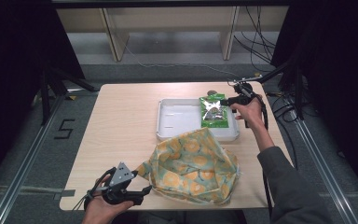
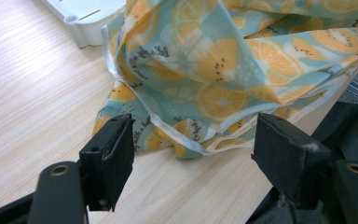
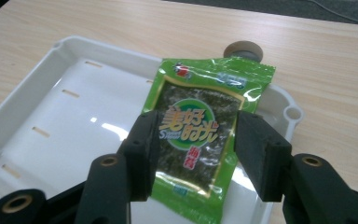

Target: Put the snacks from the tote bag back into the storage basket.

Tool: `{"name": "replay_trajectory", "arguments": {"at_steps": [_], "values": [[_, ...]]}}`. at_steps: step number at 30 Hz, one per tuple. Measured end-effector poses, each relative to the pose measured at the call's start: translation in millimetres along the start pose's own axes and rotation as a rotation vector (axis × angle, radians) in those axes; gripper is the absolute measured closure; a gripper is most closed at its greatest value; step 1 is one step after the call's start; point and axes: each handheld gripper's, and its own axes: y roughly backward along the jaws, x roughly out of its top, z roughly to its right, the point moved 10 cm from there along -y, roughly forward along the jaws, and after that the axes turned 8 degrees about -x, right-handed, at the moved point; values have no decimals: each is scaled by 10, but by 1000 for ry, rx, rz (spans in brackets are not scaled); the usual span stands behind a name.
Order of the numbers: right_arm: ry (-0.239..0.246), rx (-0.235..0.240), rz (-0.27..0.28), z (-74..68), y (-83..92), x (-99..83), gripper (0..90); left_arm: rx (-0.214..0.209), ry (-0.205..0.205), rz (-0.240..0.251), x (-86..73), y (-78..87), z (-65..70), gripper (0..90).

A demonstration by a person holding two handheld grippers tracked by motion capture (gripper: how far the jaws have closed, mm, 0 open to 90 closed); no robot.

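Note:
A green seaweed packet (image 1: 213,111) (image 3: 196,126) lies in the right end of a white tray (image 1: 177,116) (image 3: 51,116), its top edge leaning on the rim. My right gripper (image 1: 229,99) (image 3: 198,122) hovers just off the packet, jaws open on either side of it and not pressing on it. A cloth bag printed with orange slices (image 1: 191,168) (image 2: 205,60) lies crumpled on the table's near side. My left gripper (image 1: 142,193) (image 2: 196,126) rests at the bag's left corner, jaws open, with only the bag's hem ahead of them.
A small round grey object (image 1: 211,92) (image 3: 243,49) sits on the table behind the tray's far rim. The light wooden table (image 1: 121,121) is bare on its left half. Its near edge runs right by my left gripper. Cables and black stands surround the table.

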Motion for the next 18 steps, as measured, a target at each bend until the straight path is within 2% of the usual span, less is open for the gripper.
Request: {"name": "replay_trajectory", "arguments": {"at_steps": [1,2,3,4,5,8,9,11,12,13,14,15,16,17,18], "values": [[1,14,14,-23,30,-6,510,3,5,4,-2,-1,-7,286],[-26,15,15,-68,72,-23,504,2,20,8,0,1,-4,286],[-14,28,20,-88,99,-39,495,4,1,6,3,14,-23,286],[-4,14,14,-97,148,-68,493,2,3,13,5,10,-27,286],[11,23,23,-108,178,-82,490,3,5,8,2,14,-31,286],[10,36,21,-149,262,-144,477,8,13,7,-9,15,-37,286],[46,38,22,-133,284,-172,474,7,12,5,-10,18,-39,286],[1,44,0,-191,348,-229,472,10,18,14,-4,14,-42,286],[6,48,5,-198,370,-242,472,11,3,0,-13,24,-55,286],[35,52,40,-180,377,-232,471,11,24,4,-18,19,-47,286],[46,57,67,-185,384,-227,467,13,19,5,-19,21,-53,286],[15,56,45,-210,414,-263,463,13,2,0,-21,26,-63,286],[44,69,27,-205,451,-293,459,13,8,2,-24,26,-60,286],[8,62,16,-242,480,-317,458,13,7,4,-25,26,-64,286],[22,68,22,-243,498,-327,457,15,8,5,-28,31,-68,285]]}}
